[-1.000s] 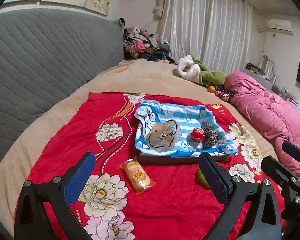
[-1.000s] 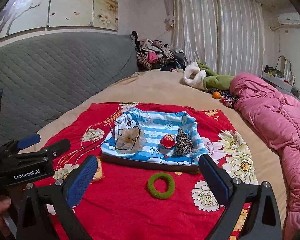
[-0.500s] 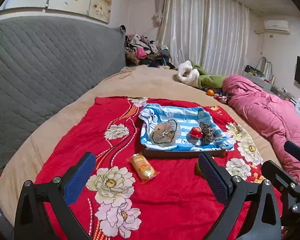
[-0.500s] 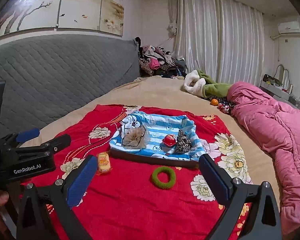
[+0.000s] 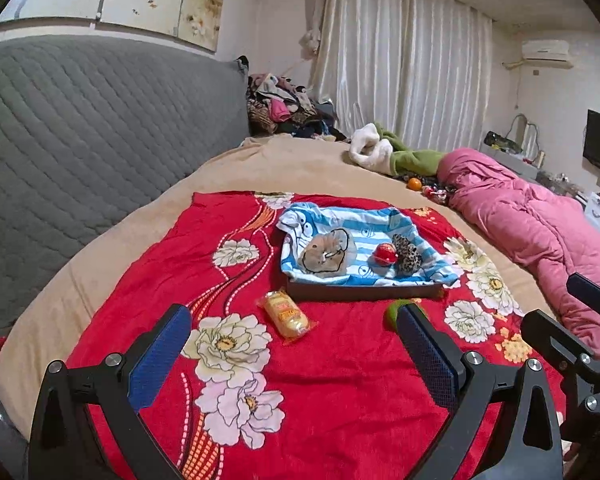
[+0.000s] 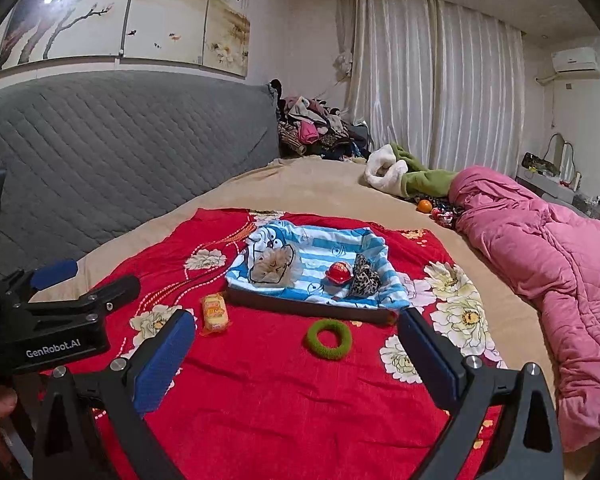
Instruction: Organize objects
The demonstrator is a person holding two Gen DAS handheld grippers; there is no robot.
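Since the frames 1 s ago both tongs have been drawing back from the tray, so the red cloth is now filling more of each view and the objects are appearing farther off. The left tongs (image 5: 292, 340) are hovering above the cloth with their 2 blue-padded fingers (image 5: 160, 356) spread wide and gripping nothing; the right tongs (image 6: 292, 344) are likewise hanging spread wide and gripping nothing, with the left unit showing at the left edge of the right wrist view. Lying between the left tongs' fingers, a little ahead of the tips, is a yellow snack packet (image 5: 286, 317), resting flat on the red floral cloth (image 5: 340, 380) just in front of the tray's near left corner. Lying between the right tongs' fingers is a green hair ring (image 6: 329, 339), flat on the cloth just in front of the tray's near wall; in the left wrist view it is partly hidden behind the right-hand finger. Beyond these 2 items the dark tray (image 6: 308, 310) is sitting lined with a blue striped cartoon cloth (image 6: 340, 240). Inside it, a bagged brown bun (image 6: 273, 266) is occupying the left part, while a red round object (image 6: 339, 272) and a leopard-print scrunchie (image 6: 365, 276) are lying side by side and touching at the right. A pink quilt (image 6: 540, 264) is lying to the right on the tan bed cover (image 6: 320, 184), and a grey quilted headboard (image 6: 100, 152) is running along the left.
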